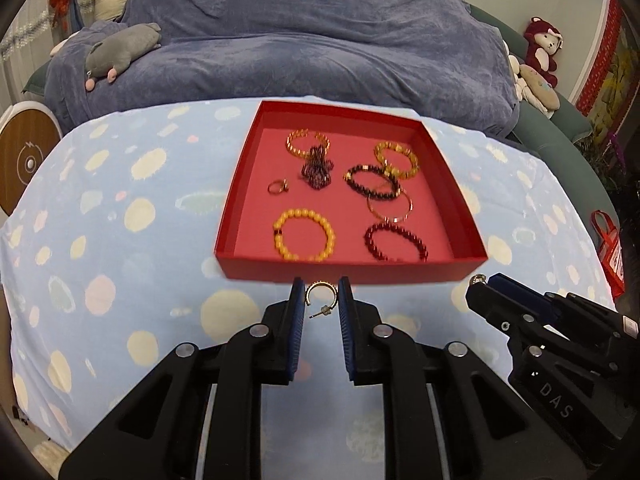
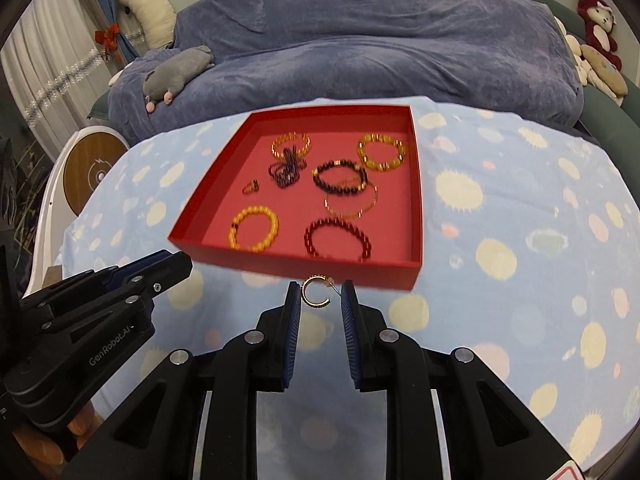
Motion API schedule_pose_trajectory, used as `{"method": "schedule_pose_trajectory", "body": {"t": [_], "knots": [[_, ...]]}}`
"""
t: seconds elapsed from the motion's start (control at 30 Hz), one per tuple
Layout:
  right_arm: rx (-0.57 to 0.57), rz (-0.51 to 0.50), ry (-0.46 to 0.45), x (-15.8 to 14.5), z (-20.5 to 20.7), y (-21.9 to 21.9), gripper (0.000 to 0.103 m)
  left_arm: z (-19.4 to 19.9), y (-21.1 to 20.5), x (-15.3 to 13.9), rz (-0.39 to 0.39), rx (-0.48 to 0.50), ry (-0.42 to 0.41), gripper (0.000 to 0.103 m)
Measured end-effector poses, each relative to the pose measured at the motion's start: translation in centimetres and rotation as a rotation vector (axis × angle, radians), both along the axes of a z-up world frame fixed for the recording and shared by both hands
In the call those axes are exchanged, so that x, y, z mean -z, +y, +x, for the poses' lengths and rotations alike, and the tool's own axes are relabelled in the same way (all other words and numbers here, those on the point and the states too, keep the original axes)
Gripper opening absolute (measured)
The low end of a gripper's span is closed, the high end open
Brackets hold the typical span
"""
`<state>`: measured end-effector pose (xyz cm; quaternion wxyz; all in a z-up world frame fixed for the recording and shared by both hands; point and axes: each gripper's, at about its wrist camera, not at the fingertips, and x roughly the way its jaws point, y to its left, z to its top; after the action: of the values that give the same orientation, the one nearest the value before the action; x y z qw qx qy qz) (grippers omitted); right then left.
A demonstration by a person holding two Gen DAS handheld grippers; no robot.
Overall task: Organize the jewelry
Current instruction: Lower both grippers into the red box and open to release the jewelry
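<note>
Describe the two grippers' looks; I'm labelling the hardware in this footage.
Both are alike: the left gripper and right gripper have black plastic linkage arms with round silver pivot pins, and straight fingers faced with ribbed blue pads. White lettering marks the bodies: "GenRobot.AI" on the left, "DAS" on the right. No cables, hands or sleeves show.

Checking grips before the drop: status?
Left gripper shut on hoop earring. Right gripper shut on second hoop. Red tray just ahead, bracelets inside. Path clear.
</note>
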<state>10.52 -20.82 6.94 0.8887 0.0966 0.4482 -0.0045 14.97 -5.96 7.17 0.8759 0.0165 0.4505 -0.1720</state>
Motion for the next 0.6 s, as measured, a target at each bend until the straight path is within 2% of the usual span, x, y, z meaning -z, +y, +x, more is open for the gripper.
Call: {"method": "schedule_pose_trajectory", "body": {"t": [0.1, 0.27, 0.6], "knots": [[-0.006, -0.016, -0.028, -0.9, 2.8, -0.5, 0.020, 2.9, -1.1, -0.7, -0.010, 0.008, -0.024, 0.017], [-0.011, -0.046, -0.030, -0.4, 7.3, -1.0, 0.020, 7.3, -2.9, -0.5, 0.010, 0.003, -0.042, 0.017], [-0.018, -0.079, 0.022, 3.0, 11.7, -1.3, 0.020, 12.0, -4.4, 3.4, 0.076, -0.009, 0.006, 0.017]]}}
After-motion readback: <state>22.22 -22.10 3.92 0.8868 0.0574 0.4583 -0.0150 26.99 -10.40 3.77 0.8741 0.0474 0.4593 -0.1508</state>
